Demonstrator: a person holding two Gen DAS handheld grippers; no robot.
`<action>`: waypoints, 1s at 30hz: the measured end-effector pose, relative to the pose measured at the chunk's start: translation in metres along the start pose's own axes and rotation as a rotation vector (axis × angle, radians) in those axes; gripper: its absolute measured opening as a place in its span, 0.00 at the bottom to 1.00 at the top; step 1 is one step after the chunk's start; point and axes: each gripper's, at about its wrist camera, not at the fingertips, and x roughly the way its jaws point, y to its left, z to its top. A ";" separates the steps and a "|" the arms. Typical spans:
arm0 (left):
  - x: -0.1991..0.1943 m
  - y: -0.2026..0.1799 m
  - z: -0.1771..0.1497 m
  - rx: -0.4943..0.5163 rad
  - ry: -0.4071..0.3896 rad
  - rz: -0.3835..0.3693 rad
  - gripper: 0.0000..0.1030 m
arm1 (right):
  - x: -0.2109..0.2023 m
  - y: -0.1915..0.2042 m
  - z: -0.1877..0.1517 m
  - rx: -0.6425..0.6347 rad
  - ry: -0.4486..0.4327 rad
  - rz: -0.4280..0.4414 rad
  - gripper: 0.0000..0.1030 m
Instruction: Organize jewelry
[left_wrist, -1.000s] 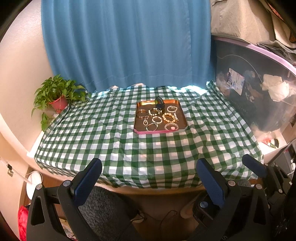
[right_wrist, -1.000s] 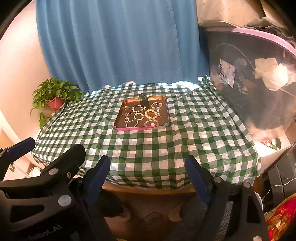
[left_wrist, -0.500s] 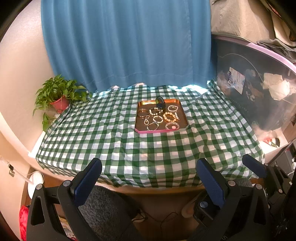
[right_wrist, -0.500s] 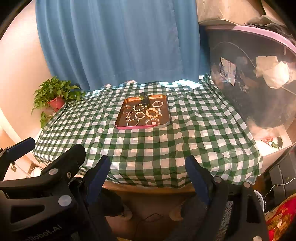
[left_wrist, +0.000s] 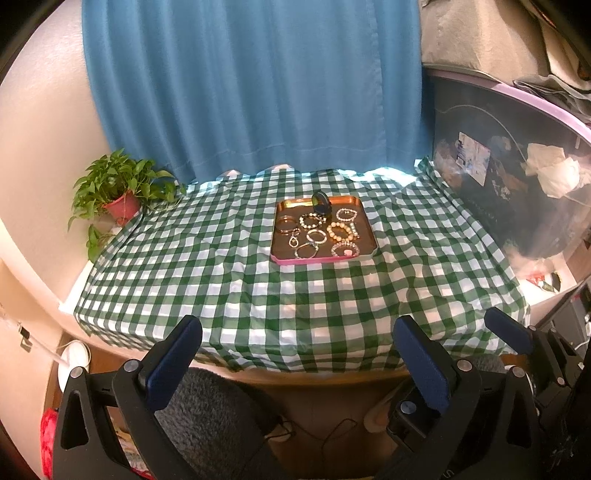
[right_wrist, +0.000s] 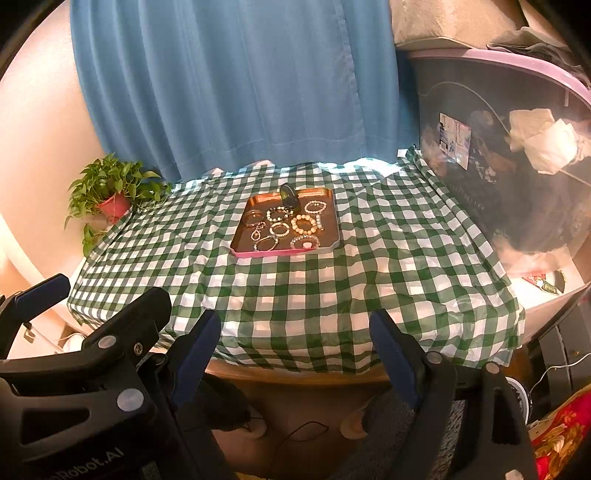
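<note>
A copper tray with a pink front rim (left_wrist: 321, 259) (right_wrist: 284, 253) lies in the middle of the green checked tablecloth (left_wrist: 221, 280) (right_wrist: 388, 258). Several bead bracelets and bangles lie in it, among them a chunky cream bead bracelet (left_wrist: 340, 232) (right_wrist: 304, 224). A dark ring-shaped piece (left_wrist: 321, 203) (right_wrist: 289, 196) stands upright at the tray's far edge. My left gripper (left_wrist: 297, 347) hangs open before the table's near edge, well short of the tray. My right gripper (right_wrist: 295, 339) is open too, beside the left one, nothing between its fingers.
A potted plant in a red pot (left_wrist: 120, 192) (right_wrist: 110, 194) stands at the table's far left corner. A blue curtain (left_wrist: 251, 92) hangs behind. A large clear storage bin with a pink rim (left_wrist: 517, 177) (right_wrist: 517, 166) borders the table's right side. A grey stool cushion (left_wrist: 207, 413) sits below.
</note>
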 end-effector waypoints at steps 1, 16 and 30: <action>-0.001 0.000 0.000 0.000 0.000 0.000 1.00 | 0.000 0.000 0.000 0.000 0.000 -0.001 0.79; 0.001 0.001 -0.001 0.000 -0.005 0.002 1.00 | 0.001 0.001 -0.001 0.001 -0.003 0.000 0.79; 0.002 0.001 -0.002 0.002 -0.001 0.005 1.00 | 0.002 0.001 -0.001 0.003 -0.001 0.001 0.79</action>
